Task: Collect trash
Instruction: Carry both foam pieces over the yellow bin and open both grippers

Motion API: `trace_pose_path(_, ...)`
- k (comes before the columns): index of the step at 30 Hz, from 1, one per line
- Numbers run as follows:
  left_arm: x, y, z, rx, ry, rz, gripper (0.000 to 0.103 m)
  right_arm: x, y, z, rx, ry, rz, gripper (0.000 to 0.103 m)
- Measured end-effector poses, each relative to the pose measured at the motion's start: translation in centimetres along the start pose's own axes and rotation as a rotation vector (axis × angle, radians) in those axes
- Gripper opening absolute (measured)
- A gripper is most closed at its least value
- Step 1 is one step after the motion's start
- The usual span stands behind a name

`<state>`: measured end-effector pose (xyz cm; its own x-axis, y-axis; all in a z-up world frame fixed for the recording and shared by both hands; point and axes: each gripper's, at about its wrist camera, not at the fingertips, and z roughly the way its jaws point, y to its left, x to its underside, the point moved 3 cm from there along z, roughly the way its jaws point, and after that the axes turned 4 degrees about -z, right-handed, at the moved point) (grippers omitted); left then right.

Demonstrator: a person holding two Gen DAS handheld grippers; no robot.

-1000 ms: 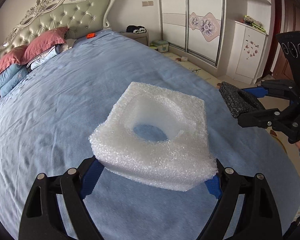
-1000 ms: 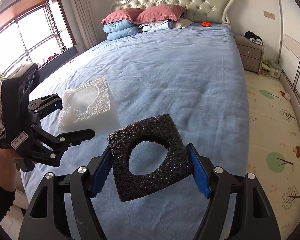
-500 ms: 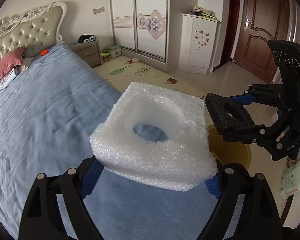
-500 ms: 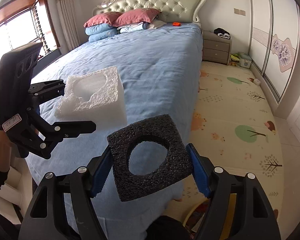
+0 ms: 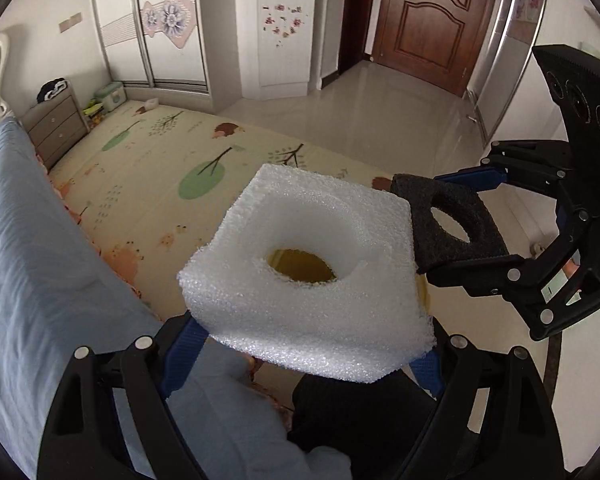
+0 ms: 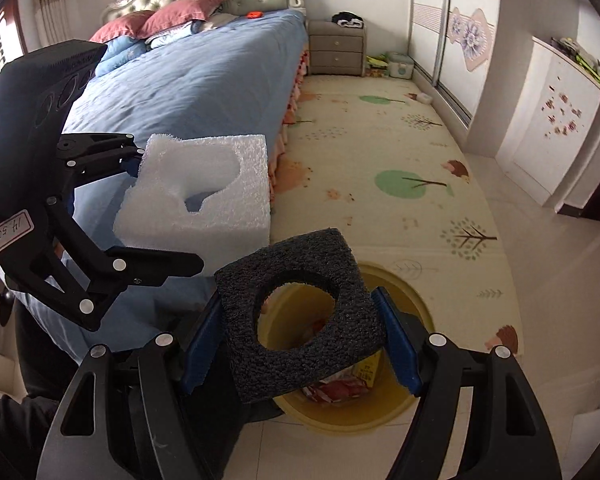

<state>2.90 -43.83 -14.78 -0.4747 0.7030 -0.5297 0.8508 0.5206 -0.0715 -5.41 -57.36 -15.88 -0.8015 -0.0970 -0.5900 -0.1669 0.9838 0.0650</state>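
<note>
My left gripper point(image 5: 304, 344) is shut on a white foam block point(image 5: 300, 280) with a round hole; it also shows in the right wrist view point(image 6: 203, 208). My right gripper point(image 6: 300, 344) is shut on a black foam square point(image 6: 300, 312) with a round hole, also seen in the left wrist view point(image 5: 448, 224). A yellow trash bin point(image 6: 404, 296) with wrappers inside stands on the floor right under the black foam. Its yellow shows through the white foam's hole point(image 5: 300, 266). Both pieces hang above the floor beside the bed.
The blue bed point(image 6: 187, 80) lies to the left, its edge close to the bin. A patterned play mat point(image 6: 380, 152) covers the floor ahead. A nightstand point(image 6: 338, 54), wardrobe point(image 5: 159, 28) and wooden door point(image 5: 424, 20) stand further off.
Both grippers have swung from over the bed to the right, off its edge, carrying their foam pieces. The yellow bin has come into view beneath them.
</note>
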Motion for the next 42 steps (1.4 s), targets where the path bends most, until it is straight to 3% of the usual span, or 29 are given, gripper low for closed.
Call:
trace_pose_path(9, -2.0, -3.3, 8.0, 0.037, 0.150, 0.068, 0.086, 5.5, -6.2, 2.6, 0.052, 0.099, 0.103, 0.070)
trace_pose_path(17, -2.5, -3.0, 13.1, 0.038, 0.261, 0.030, 0.086, 7.5, -8.3, 6.1, 0.028, 0.161, 0.151, 0.070)
trace_pose_path(25, -2.3, -2.3, 15.5, 0.032, 0.321, 0.005, 0.088, 7.7, -8.8, 7.5, 0.013, 0.187, 0.155, 0.073)
trace_pose_path(28, -2.3, -2.4, 15.9, 0.017, 0.332, 0.013, 0.099, 7.5, -9.3, 7.8, 0.018, 0.188, 0.163, 0.076)
trace_pose_path(42, -1.1, -2.8, 17.0, -0.012, 0.401, 0.053, 0.099, 8.1, -8.7, 8.7, 0.027, 0.247, 0.117, 0.078)
